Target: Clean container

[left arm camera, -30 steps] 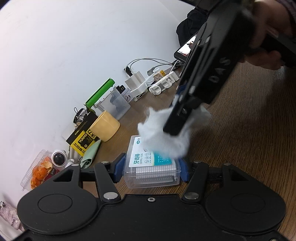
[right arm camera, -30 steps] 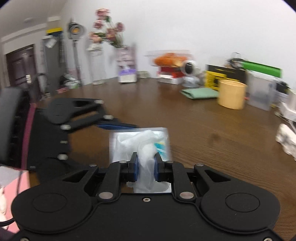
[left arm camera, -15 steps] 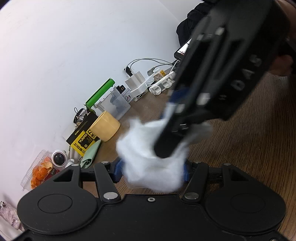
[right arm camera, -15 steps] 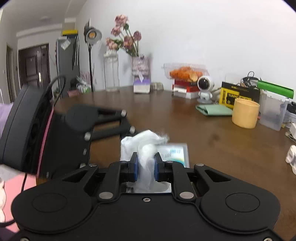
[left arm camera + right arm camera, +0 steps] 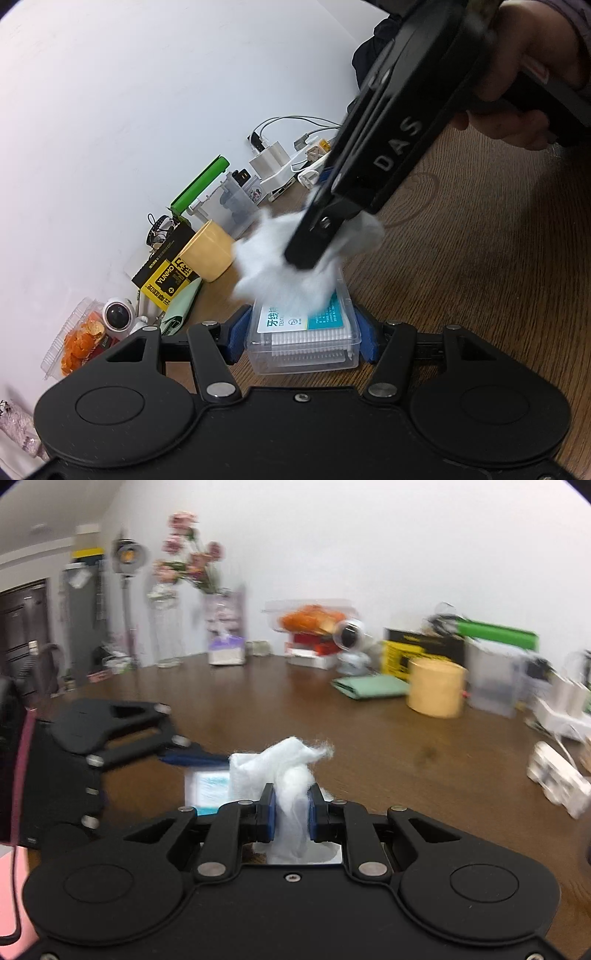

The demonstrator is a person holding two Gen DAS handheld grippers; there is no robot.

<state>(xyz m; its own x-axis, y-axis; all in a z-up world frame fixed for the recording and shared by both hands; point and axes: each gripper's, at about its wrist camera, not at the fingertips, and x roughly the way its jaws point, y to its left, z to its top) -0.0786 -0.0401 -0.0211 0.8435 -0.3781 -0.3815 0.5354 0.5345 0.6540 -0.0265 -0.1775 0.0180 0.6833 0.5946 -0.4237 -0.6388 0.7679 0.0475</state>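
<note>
Left claw (image 5: 302, 338) clamps the box (image 5: 303, 336) on the tabletop (image 5: 480, 277); right claw (image 5: 290, 812) pinches the tissue (image 5: 291, 775). Wipe lid toward 6 o'clock, light pressure, box pinned

Our left hand-held gripper (image 5: 302, 334) is matte black, with blue pads (image 5: 236, 334), silver pivot screws and round embossed discs. Our right hand-held gripper (image 5: 290, 814) looks the same; its side carries pale raised letters "DAS". A hand (image 5: 532, 51) grips it.
</note>
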